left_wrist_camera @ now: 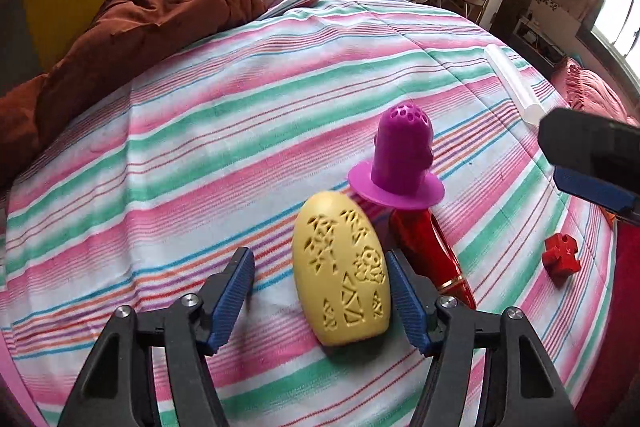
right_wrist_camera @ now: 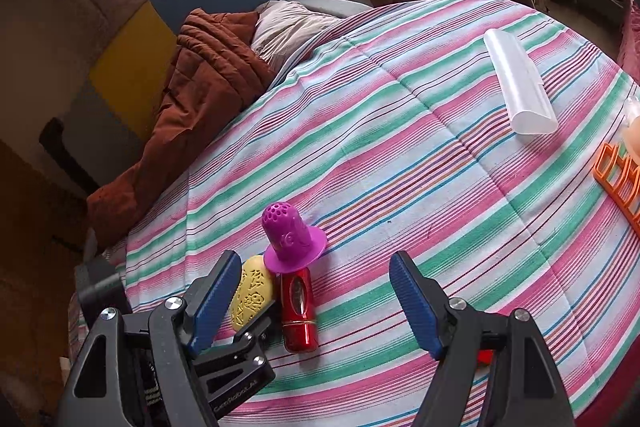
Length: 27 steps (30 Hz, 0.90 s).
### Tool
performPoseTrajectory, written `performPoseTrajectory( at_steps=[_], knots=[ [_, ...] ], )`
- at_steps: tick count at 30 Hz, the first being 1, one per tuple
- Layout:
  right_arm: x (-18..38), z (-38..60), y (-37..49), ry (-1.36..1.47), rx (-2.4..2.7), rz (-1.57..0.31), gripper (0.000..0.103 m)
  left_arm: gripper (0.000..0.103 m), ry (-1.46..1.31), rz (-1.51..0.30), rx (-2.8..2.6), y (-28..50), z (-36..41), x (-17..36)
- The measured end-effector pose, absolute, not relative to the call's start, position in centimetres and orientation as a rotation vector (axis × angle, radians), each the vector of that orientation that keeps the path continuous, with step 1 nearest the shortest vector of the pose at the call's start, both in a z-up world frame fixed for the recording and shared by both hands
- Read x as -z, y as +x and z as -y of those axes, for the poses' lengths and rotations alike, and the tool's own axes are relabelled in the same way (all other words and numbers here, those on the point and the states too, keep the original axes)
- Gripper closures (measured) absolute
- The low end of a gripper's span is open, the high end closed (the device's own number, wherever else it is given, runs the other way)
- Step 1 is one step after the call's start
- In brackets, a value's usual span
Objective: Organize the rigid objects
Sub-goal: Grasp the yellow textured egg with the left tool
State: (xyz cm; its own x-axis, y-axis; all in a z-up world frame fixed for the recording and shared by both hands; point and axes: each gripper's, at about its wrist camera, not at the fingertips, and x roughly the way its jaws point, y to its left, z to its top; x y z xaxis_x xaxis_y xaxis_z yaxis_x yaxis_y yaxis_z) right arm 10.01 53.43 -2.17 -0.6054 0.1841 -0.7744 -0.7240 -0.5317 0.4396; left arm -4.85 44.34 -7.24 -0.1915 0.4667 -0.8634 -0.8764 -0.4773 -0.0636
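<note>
Left gripper: jaws apart, straddled the yellow egg-shaped carved plastic piece; right pad close, contact unclear.
Purple perforated plastic cap: stood at 1 o'clock of the egg.
Red glossy cylindrical case: lay at 3 o'clock, just beside.
Right gripper: jaws apart, gripped nothing.
Surface: striped bedspread.

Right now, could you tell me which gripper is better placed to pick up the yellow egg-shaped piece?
Left. The left gripper already straddles the yellow egg-shaped piece, jaws open around it. The right gripper hangs open over bare striped bedspread beside it.
</note>
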Motion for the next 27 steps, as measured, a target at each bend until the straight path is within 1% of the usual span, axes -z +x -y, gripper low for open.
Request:
performPoseTrajectory(
  at_steps=[1, 3, 5, 11, 16, 19, 25, 27],
  knots=[
    [2.2, -53.4, 9.9, -0.922, -2.156, -1.050, 0.025, 0.042, -1.091, -0.570, -1.819, -5.1, -44.6, 7.3],
    [2.2, -53.4, 9.9, -0.926, -2.154, -1.044, 0.025, 0.054, -1.085, -0.566, -1.827, -5.2, -44.6, 7.2],
    [2.3, -53.4, 9.9, -0.931, -2.149, -1.042, 0.025, 0.059, -1.078, -0.560, -1.842, -5.1, -43.8, 7.4],
    [2.5, -53.4, 9.8, -0.952, -2.138, -1.030, 0.025, 0.059, -1.127, -0.459, -1.895, -4.5, -39.5, 7.4],
    [2.9, -53.0, 9.3, -1.004, -2.139, -1.010, 0.025, 0.059, -1.125, -0.441, -1.940, -2.0, -35.4, 7.4],
    [3.2, -52.5, 8.7, -1.050, -2.158, -0.989, 0.028, 0.059, -1.099, -0.440, -1.954, -0.1, -32.8, 7.3],
    [3.5, -50.9, 7.3, -1.141, -2.202, -0.900, 0.040, 0.059, -1.054, -0.439, -1.971, 2.5, -28.9, 7.3],
    [3.7, -50.6, 6.9, -1.166, -2.199, -0.883, 0.041, 0.059, -1.031, -0.449, -1.978, 3.1, -28.4, 7.4]
  ],
)
